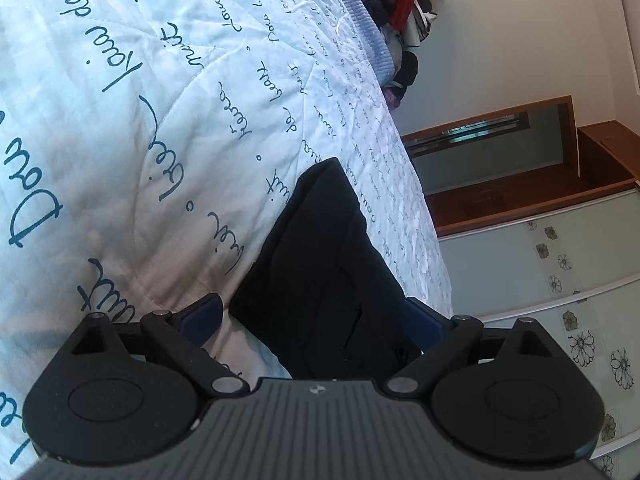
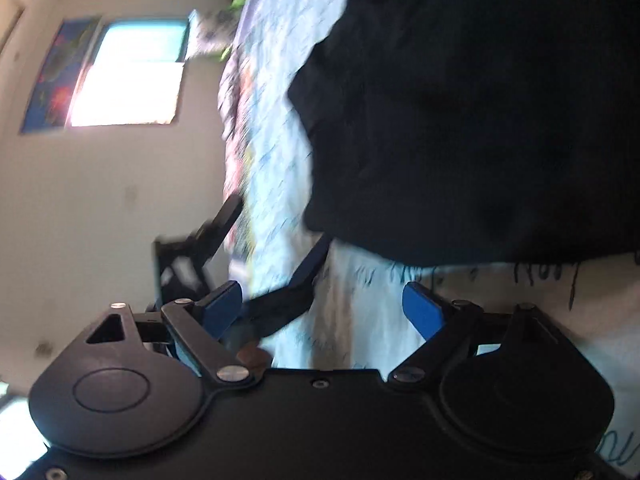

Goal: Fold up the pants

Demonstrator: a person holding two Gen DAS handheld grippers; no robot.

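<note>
Clearly both grippers, left (image 1: 316, 312) and right (image 2: 324, 304), gape; quilt (image 1: 120, 140) script illegible; pants (image 1: 316, 248) folded

I see a big bed with a white quilt (image 1: 168, 128) covered in dark curly writing. Past the bed there is a pile of clothes (image 1: 400, 4) — red, dark and white ones — against a pale wall (image 1: 520, 40), and beside it a brown wooden shelf (image 1: 520, 196) and closet doors with flowers on them (image 1: 580, 320). On the other side a bright window (image 2: 128, 80) shines in a cream wall (image 2: 100, 208) — next to it hangs a colourful picture (image 2: 56, 76).
</note>
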